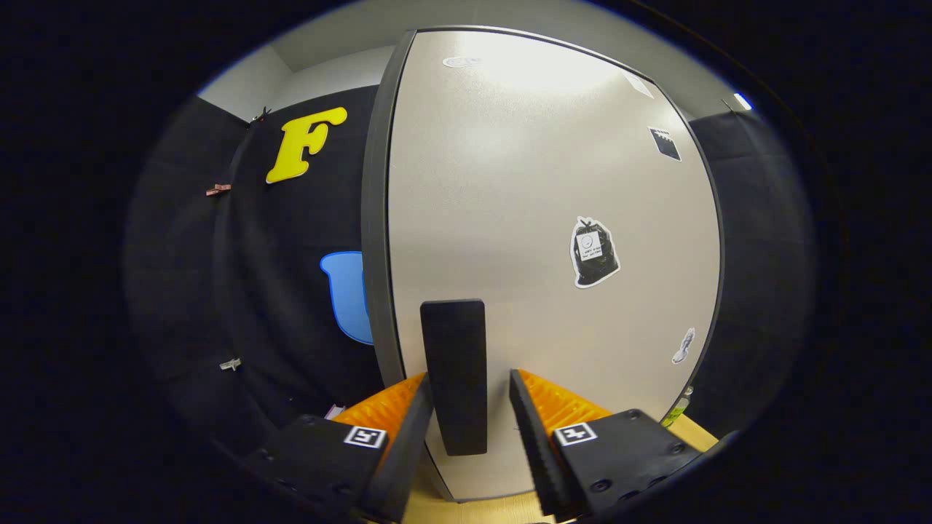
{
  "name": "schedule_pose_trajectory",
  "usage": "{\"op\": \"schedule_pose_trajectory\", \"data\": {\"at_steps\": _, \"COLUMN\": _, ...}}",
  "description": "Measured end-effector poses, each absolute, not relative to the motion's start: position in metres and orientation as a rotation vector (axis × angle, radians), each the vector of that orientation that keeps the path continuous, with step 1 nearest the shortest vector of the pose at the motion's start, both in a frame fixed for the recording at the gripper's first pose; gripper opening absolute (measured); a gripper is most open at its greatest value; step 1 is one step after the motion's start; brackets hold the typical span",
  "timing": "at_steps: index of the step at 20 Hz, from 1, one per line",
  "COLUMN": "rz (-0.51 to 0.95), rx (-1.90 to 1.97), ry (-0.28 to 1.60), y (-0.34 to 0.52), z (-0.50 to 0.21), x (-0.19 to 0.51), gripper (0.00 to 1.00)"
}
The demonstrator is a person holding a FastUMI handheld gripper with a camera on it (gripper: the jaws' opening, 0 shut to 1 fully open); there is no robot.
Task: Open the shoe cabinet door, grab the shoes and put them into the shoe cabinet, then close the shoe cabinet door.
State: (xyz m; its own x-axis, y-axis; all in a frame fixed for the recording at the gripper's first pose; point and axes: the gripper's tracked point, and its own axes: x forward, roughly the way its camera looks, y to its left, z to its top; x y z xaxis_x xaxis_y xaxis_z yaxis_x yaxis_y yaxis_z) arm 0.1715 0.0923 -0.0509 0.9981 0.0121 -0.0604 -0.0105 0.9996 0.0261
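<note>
Gripper [470, 415] at black handle [453, 375] of shoe cabinet door [539, 218], fingers apart around it.
Door-opening step, probably; next: close on handle, pull gently. Shoes unseen.

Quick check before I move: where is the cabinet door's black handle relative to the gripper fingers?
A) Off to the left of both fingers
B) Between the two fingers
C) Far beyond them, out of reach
B: the black handle stands between the spread fingers of the gripper on the cabinet door, with a gap on its right side.
</note>
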Motion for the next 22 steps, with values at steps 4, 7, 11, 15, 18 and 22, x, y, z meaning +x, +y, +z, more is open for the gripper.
{"op": "schedule_pose_trajectory", "data": {"at_steps": 4, "rz": 0.004, "rx": 0.021, "ry": 0.061, "y": 0.092, "z": -0.050, "x": 0.171, "gripper": 0.33}}
{"op": "schedule_pose_trajectory", "data": {"at_steps": 7, "rz": 0.003, "rx": 0.015, "ry": 0.065, "y": 0.093, "z": -0.050, "x": 0.169, "gripper": 0.33}}
{"op": "schedule_pose_trajectory", "data": {"at_steps": 11, "rz": 0.012, "rx": 0.010, "ry": 0.073, "y": 0.092, "z": -0.051, "x": 0.164, "gripper": 0.33}}
{"op": "schedule_pose_trajectory", "data": {"at_steps": 15, "rz": 0.018, "rx": 0.015, "ry": 0.064, "y": 0.089, "z": -0.050, "x": 0.148, "gripper": 0.33}}
{"op": "schedule_pose_trajectory", "data": {"at_steps": 18, "rz": 0.028, "rx": 0.029, "ry": 0.072, "y": 0.084, "z": -0.050, "x": 0.133, "gripper": 0.33}}
{"op": "schedule_pose_trajectory", "data": {"at_steps": 22, "rz": 0.039, "rx": 0.025, "ry": 0.077, "y": 0.080, "z": -0.048, "x": 0.117, "gripper": 0.33}}
